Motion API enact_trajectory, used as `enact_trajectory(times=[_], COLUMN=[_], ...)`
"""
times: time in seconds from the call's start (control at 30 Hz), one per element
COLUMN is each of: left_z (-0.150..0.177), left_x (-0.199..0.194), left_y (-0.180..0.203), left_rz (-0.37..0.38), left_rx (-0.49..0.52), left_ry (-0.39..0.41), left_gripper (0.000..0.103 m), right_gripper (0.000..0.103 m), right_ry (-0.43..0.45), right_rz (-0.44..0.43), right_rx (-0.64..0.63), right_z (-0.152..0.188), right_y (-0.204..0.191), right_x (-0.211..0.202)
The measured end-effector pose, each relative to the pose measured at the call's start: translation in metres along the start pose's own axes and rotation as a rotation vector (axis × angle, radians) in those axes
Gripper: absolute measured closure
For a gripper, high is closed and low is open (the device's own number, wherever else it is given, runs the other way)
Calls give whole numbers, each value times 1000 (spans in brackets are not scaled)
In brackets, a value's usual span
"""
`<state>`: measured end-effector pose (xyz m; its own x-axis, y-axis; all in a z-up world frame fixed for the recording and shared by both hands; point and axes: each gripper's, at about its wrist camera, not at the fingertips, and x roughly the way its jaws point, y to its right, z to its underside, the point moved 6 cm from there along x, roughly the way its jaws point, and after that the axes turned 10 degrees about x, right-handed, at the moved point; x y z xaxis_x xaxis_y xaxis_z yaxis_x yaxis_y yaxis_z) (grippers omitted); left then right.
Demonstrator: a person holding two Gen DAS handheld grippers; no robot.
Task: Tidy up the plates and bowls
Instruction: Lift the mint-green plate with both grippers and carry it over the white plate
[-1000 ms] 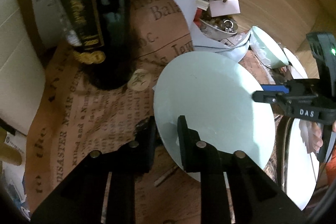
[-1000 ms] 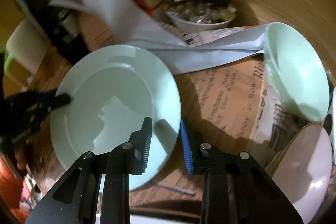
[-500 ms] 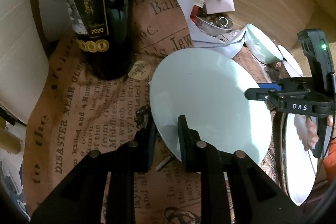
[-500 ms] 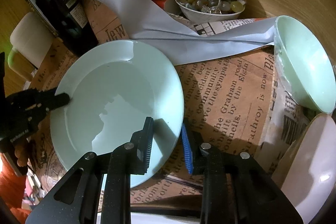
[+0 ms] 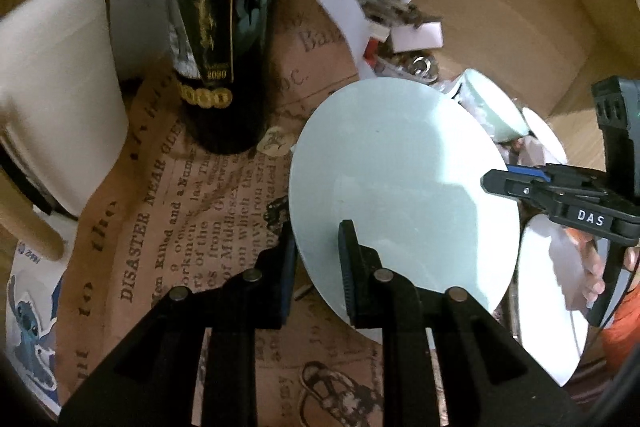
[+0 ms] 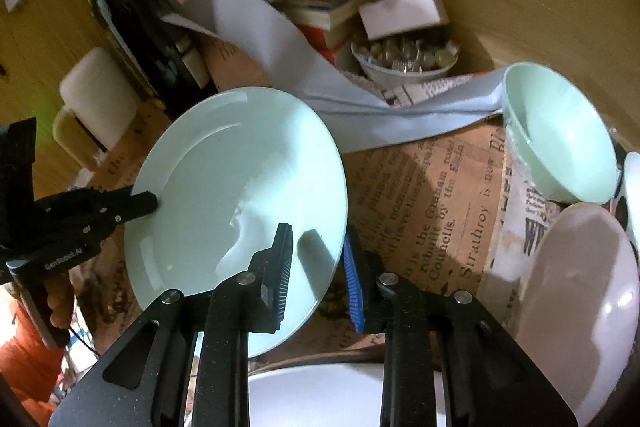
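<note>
Pale green plate (image 5: 400,187) is held tilted above the newspaper-print table covering (image 5: 168,219), gripped on two sides of its rim. On the near edge as the left wrist camera sees it, the left gripper (image 5: 316,267) is clamped on the rim, one finger (image 5: 352,267) lying on the upper face and the other under the edge. From the opposite side the right gripper (image 6: 318,267) pinches the rim likewise — its black pad sits on the glossy upper face and its blue pad (image 6: 354,283) behind the edge. In the left view that same gripper's tips meet the plate's right edge, with a hand (image 5: 596,267) and an orange sleeve behind it. A dark wine bottle (image 5: 232,27) with a gold-lettered label stands upright beyond the plate's left side, near it but apart. To the right in the right wrist view a mint green bowl (image 6: 560,135) rests tipped on the covering, and a pinkish bowl (image 6: 580,307) lies just below it — whether the two touch I cannot tell. A white plate (image 6: 320,395) shows beneath the right gripper at the bottom edge. Farther back a small bowl of trinkets (image 6: 404,61) sits by stacked books and a draped grey-blue cloth (image 6: 280,59).
</note>
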<state>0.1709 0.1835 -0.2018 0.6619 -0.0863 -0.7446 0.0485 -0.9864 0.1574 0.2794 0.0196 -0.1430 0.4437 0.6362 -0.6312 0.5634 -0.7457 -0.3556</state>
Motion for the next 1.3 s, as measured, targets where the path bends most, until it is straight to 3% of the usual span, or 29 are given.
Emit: enact_trajectory(times=[0.4,1.3], left_z=[-9,10], left_x=[-44,-64], left_y=[30,104], left_rz=[-8,64], left_rx=[59,129], left_ry=[123,149], left_gripper=[84,84], right_gripper=[81,81], right_ry=[90,190], right_rz=[-10,19], right_rx=[17,96], right_z=[15,75], right_y=[-1,25], right_x=[-44,-105])
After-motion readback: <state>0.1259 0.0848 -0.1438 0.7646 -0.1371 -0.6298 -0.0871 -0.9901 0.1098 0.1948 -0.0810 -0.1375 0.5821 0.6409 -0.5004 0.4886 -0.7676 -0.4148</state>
